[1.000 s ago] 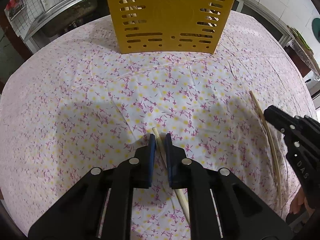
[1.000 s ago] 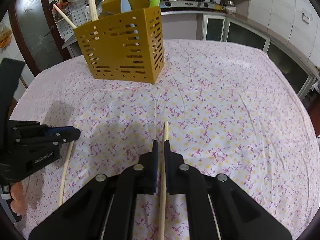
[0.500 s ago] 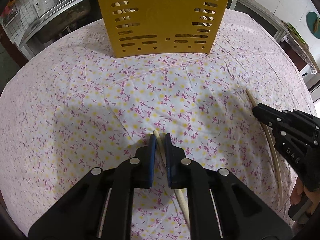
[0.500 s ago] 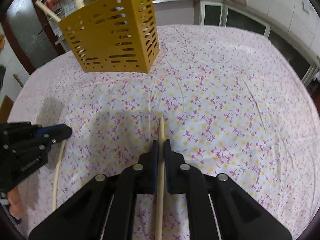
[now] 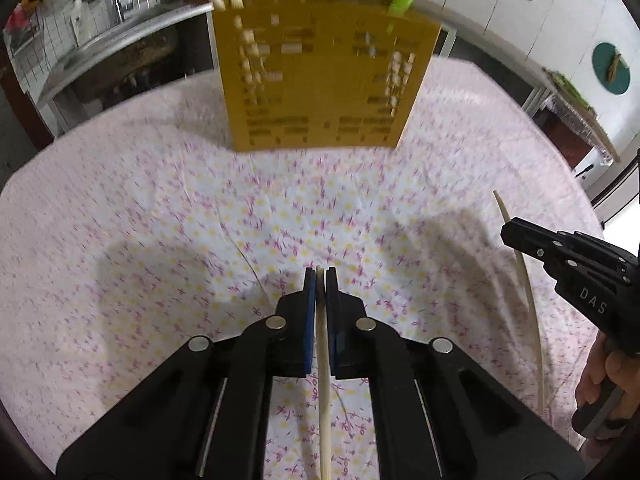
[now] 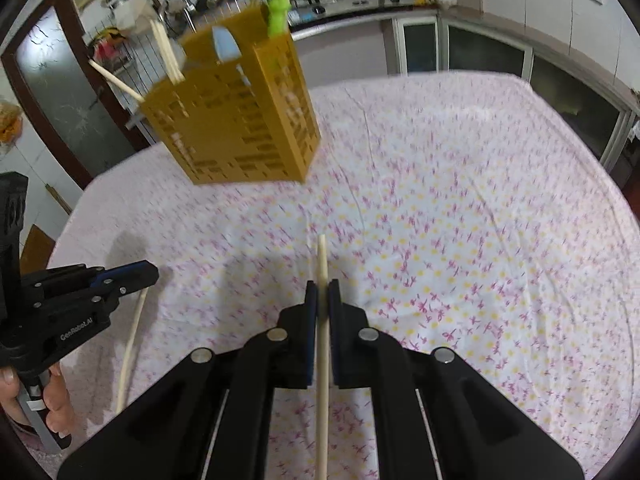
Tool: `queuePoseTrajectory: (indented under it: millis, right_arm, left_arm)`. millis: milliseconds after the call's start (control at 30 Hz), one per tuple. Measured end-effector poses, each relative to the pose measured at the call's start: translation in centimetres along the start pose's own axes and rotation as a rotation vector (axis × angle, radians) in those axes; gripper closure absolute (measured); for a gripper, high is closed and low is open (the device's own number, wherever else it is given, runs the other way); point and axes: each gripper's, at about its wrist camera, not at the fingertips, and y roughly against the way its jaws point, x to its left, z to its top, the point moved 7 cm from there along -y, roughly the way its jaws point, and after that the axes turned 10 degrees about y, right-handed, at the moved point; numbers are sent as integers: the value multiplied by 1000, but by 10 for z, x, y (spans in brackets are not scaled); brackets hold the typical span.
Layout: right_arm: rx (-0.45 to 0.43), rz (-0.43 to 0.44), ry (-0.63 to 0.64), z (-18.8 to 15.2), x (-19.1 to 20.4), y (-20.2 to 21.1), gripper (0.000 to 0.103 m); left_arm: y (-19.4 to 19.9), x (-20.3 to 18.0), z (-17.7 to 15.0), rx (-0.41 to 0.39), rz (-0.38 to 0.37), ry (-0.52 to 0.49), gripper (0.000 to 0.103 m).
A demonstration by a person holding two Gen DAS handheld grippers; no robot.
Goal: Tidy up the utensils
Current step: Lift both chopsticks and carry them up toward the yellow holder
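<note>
A: With both tongs clenched, left gripper [image 5: 321, 276] on one chopstick [image 5: 323, 364] and right gripper [image 6: 323, 290] on another chopstick [image 6: 322, 344], what's next?

B: I'd say carry to the holder [image 5: 324, 80], far side of the cloth [image 5: 160, 220], well apart from me.

A: Tips?

B: Keep my sticks pinched, raise above the rim, tilt upright, and drop in beside the sticks already there. Blurred frames, so slow down.
</note>
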Motion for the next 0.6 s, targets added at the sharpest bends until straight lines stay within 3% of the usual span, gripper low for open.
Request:
queuePoseTrajectory:
  millis: [600]
  right_arm:
    - [-266,-9,49,50,21,78,97]
  left_arm:
    - [95,-2,39,-261,-83,3,100]
